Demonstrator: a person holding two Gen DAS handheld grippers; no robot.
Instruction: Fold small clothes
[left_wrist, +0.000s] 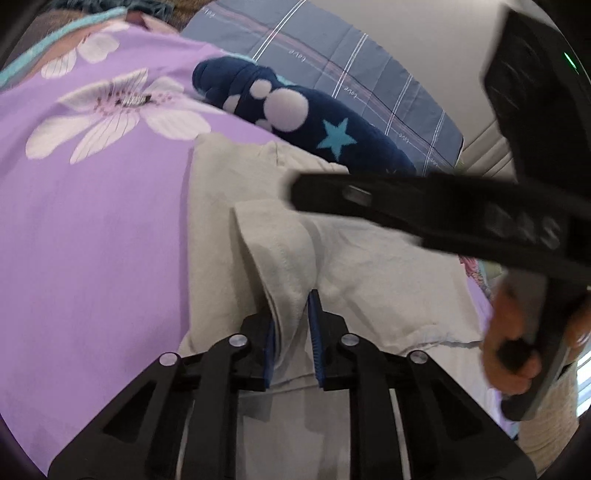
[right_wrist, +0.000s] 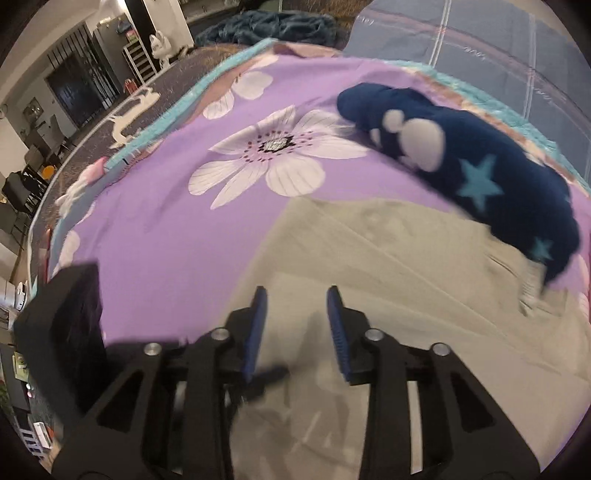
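A small cream garment (left_wrist: 369, 266) lies on a purple flowered bedsheet (left_wrist: 92, 221). My left gripper (left_wrist: 291, 299) is shut on a raised fold of the cream garment and holds it above the rest of the cloth. The right gripper shows in the left wrist view as a dark arm (left_wrist: 443, 214) crossing above the garment. In the right wrist view my right gripper (right_wrist: 297, 295) is open and empty, just above the flat cream garment (right_wrist: 388, 295). A navy sock-like piece (right_wrist: 461, 173) with white dots and teal stars lies beyond the garment; it also shows in the left wrist view (left_wrist: 303, 114).
A grey checked pillow (left_wrist: 351, 81) lies behind the navy piece. The sheet (right_wrist: 177, 229) has a teal border (right_wrist: 177, 110) at its far left edge. A dark blanket (right_wrist: 266, 27) lies at the far end. Room furniture stands off the bed's left side.
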